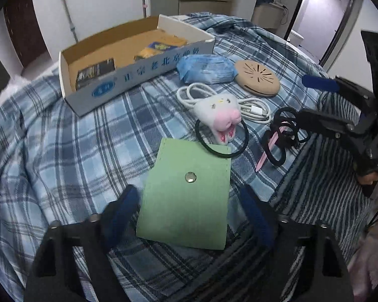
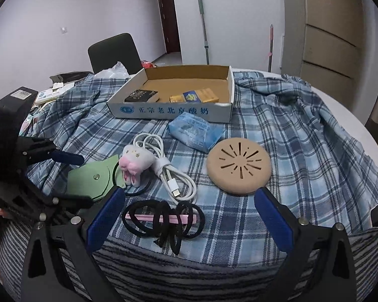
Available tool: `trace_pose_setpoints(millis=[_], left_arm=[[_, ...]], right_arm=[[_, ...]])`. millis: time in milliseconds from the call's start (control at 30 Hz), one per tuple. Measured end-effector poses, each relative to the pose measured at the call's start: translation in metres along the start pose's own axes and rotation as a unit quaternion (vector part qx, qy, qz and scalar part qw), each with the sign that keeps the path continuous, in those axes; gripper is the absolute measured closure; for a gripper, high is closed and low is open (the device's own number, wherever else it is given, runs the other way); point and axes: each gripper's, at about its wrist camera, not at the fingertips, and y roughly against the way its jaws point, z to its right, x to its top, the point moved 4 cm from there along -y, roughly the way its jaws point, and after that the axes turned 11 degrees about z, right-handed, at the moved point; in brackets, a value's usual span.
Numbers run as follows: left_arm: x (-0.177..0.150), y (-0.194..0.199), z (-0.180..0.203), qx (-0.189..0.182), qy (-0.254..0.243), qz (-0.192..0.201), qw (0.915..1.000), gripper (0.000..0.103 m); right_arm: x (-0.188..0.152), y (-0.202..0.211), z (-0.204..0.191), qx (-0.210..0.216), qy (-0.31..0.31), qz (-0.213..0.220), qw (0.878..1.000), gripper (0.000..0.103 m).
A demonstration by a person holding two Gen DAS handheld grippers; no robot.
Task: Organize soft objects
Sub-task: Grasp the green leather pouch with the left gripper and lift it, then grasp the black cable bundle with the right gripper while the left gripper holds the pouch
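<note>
— Green pouch (image 1: 186, 196) first! It lies flat between the two blue fingers (image 1: 121, 211) of the left gripper (image 1: 189, 216). The jaws are spread wide, one on each side of the pouch. I cannot tell if they touch it.

— What is past the pouch?

— At twelve o'clock lies a plush bunny (image 1: 223, 118) on a black hair band (image 1: 221, 141). The band's near edge sits on the pouch's far edge. Behind the bunny is a coiled white cable (image 1: 249, 108).

— And the other hand?

— The right gripper (image 2: 189, 216) is spread wide too, holding nothing. Between its blue fingers (image 2: 105, 219) lies a heap of black hair ties (image 2: 163, 224) with a pink stick (image 2: 161, 217) through it.

— What is farther out?

— At one o'clock from those jaws is a round tan pad with slits (image 2: 239, 167), just past the right finger's tip. At twelve o'clock is a blue tissue pack (image 2: 196, 133). Behind that is a cardboard box (image 2: 174, 110) with small packets (image 2: 194, 97) inside. Everything rests on a blue checked blanket (image 2: 302, 151).
</note>
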Motion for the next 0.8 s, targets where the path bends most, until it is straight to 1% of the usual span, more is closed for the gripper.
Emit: trace_pose_setpoints(millis=[67, 133, 267, 367, 400, 467, 533, 633, 667, 733, 767, 800], left_arm=[[-0.002, -0.003, -0.002, -0.008, 0.009, -0.009, 0.9999, 0.024], [-0.003, -0.005, -0.003, -0.006, 0.01, -0.014, 0.9998, 0.025], [-0.004, -0.007, 0.003, 0.008, -0.014, -0.026, 0.9995, 0.025], [-0.004, -0.012, 0.004, 0.024, -0.023, -0.03, 0.999, 0.025], [-0.004, -0.012, 0.005, 0.028, -0.026, -0.032, 0.9988, 0.028], [-0.004, -0.009, 0.005, 0.027, -0.025, -0.03, 0.9989, 0.029], [-0.004, -0.004, 0.004, 0.025, -0.017, -0.012, 0.9995, 0.03], [-0.001, 0.016, 0.002, 0.039, -0.005, 0.04, 0.9984, 0.03], [0.001, 0.027, 0.002, 0.04, 0.009, 0.065, 0.9971, 0.03], [0.004, 0.041, 0.002, 0.038, 0.028, 0.091, 0.9947, 0.03], [0.005, 0.049, 0.002, 0.044, 0.036, 0.107, 0.9926, 0.03], [0.007, 0.058, 0.005, 0.061, 0.04, 0.133, 0.9884, 0.03]], right_arm=[[0.0, 0.001, 0.001, 0.001, -0.002, 0.002, 1.0, 0.001], [0.0, 0.0, 0.0, 0.001, 0.0, 0.002, 1.0, 0.001], [0.0, 0.001, -0.004, 0.001, 0.01, 0.003, 1.0, 0.001], [0.001, 0.001, -0.005, 0.003, 0.013, 0.005, 1.0, 0.001], [0.001, 0.0, -0.006, 0.007, 0.014, 0.003, 1.0, 0.001], [0.0, -0.002, -0.007, 0.016, 0.014, -0.004, 1.0, 0.001], [0.0, -0.002, -0.007, 0.016, 0.016, -0.004, 1.0, 0.001], [0.001, -0.001, -0.008, 0.017, 0.017, 0.001, 1.0, 0.001], [0.0, -0.001, -0.009, 0.019, 0.019, 0.001, 1.0, 0.001], [0.0, -0.002, -0.01, 0.021, 0.022, -0.003, 1.0, 0.001], [-0.001, -0.002, -0.011, 0.024, 0.023, -0.004, 0.999, 0.001], [-0.001, -0.002, -0.012, 0.029, 0.024, -0.006, 0.999, 0.001]])
